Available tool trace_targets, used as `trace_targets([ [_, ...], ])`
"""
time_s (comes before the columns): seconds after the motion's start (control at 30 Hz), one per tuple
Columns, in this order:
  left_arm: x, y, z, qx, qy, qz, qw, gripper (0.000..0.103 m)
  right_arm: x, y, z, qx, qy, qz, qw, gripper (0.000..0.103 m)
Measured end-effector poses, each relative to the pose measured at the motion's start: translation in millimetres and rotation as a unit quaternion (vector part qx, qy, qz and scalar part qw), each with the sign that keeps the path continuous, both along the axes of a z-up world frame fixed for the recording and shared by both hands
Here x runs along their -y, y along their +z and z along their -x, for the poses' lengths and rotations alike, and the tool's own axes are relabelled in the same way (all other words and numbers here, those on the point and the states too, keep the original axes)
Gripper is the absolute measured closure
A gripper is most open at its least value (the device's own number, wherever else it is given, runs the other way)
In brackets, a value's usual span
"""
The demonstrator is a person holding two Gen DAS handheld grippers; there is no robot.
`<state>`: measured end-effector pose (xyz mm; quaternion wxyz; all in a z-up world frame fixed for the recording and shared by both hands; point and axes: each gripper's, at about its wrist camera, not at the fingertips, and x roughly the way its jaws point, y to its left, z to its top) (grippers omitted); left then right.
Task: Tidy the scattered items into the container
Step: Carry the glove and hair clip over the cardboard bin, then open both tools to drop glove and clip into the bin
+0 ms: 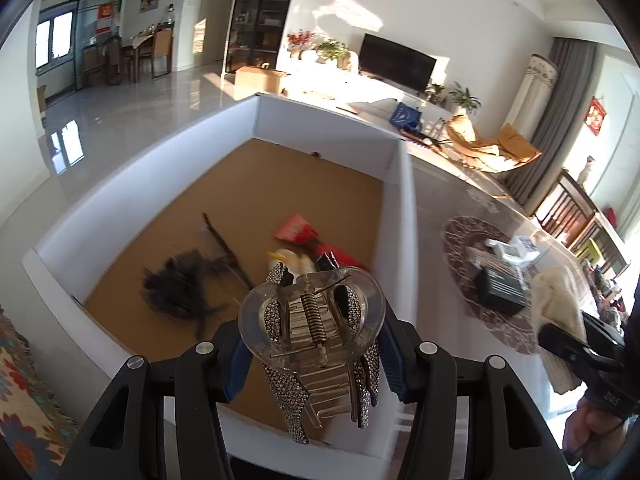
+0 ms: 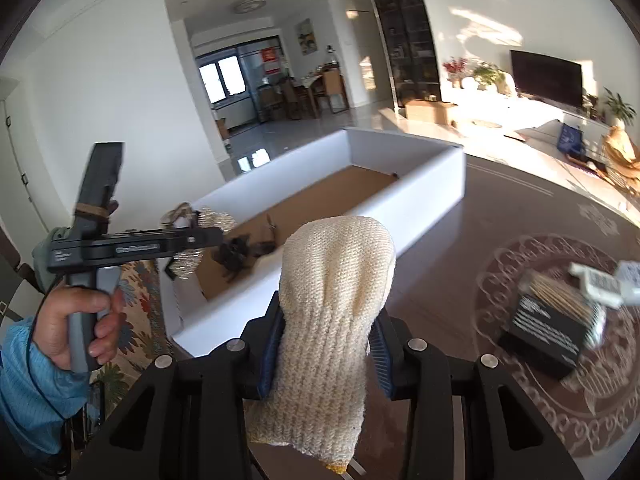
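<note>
My left gripper [image 1: 312, 348] is shut on a clear hair claw clip [image 1: 312, 320] with rhinestone-studded teeth, held over the near end of the white box [image 1: 328, 120]. On the box's brown floor lie a dark tangle of hair ties [image 1: 180, 288] and a red packet [image 1: 296, 228]. My right gripper [image 2: 328, 344] is shut on a cream knitted glove [image 2: 332, 300], held above the brown table just right of the white box [image 2: 424, 184]. In the right wrist view the left gripper [image 2: 200, 240] shows over the box, gripped by a hand [image 2: 80, 320].
On the patterned round mat [image 2: 560, 396] sit a black box of toothpicks [image 2: 548, 320] and a white item [image 2: 600, 284]. A floral cloth [image 1: 24, 392] lies left of the box. The right gripper's handle [image 1: 580, 352] shows at the right in the left wrist view.
</note>
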<state>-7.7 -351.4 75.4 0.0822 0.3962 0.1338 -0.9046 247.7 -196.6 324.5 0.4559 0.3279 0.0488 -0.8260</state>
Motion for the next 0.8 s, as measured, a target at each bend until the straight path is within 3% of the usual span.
trace_targets([
  [0.17,65.5,-4.1,57.8,0.052,0.027,0.006,0.9983,0.049,117.4,4.5,4.0,0.006,0.081,-0.018,0.997,0.063],
  [0.33,90.9,-25.6,93.2,0.098,0.034,0.014,0.9945,0.049,197.1,-30.7,-2.7,0.006,0.143,-0.088,0.986,0.063],
  [0.43,97.9,-39.2,103.9,0.125,0.031,0.022,0.9914,0.049,218.3,-52.2,4.4,0.013,0.151,-0.114,0.982,0.062],
  [0.5,101.9,-45.0,109.6,0.149,0.038,0.02,0.988,0.047,227.5,-61.6,10.5,0.024,0.149,-0.131,0.98,0.053],
  [0.53,102.5,-45.6,110.7,0.155,0.044,0.027,0.9866,0.041,228.5,-63.9,14.1,0.033,0.149,-0.13,0.98,0.039],
  [0.57,102.4,-45.0,110.2,0.156,0.051,0.035,0.9858,0.028,229.1,-65.2,17.0,0.043,0.152,-0.127,0.979,0.031],
  [0.63,103.0,-40.6,107.2,0.144,0.058,0.036,0.9873,0.015,226.7,-65.3,21.9,0.046,0.149,-0.125,0.98,0.031],
  [0.8,91.3,-26.5,91.0,0.109,0.067,0.051,0.9905,0.015,200.9,-51.6,26.4,0.028,0.126,-0.107,0.986,0.031],
])
